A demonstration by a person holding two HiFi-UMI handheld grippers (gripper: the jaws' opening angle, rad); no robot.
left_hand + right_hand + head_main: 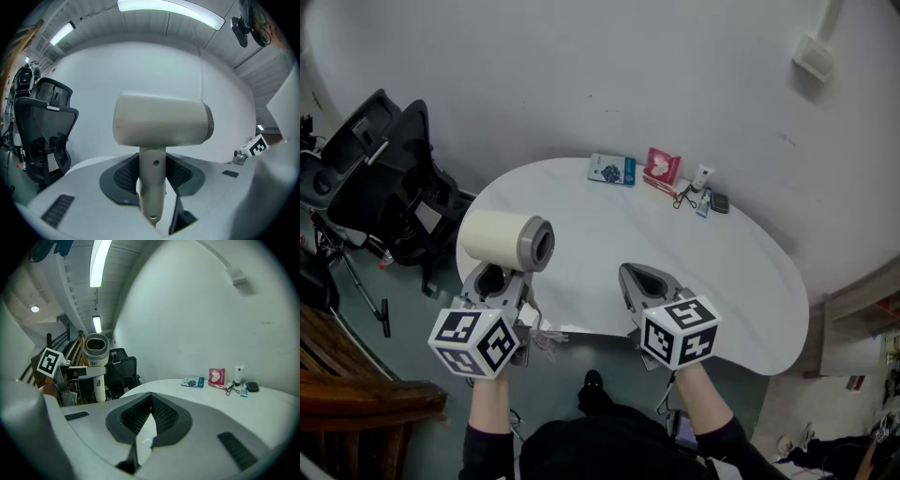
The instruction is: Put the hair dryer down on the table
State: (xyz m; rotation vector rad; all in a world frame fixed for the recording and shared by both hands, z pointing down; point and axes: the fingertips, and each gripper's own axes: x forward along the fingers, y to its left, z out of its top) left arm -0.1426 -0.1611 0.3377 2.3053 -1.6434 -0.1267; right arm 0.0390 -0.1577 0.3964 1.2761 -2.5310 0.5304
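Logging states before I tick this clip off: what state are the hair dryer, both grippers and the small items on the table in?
hair dryer: held up off the table, handle down, not yet set down.
left gripper: shut on the hair dryer's handle.
right gripper: shut, nothing between its jaws.
white tube: standing upright on the table.
blue packet: lying flat on the table.

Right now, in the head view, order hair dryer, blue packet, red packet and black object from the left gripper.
1. Hair dryer, in the left gripper.
2. Blue packet, far edge.
3. Red packet, right of it.
4. Black object, farthest right.
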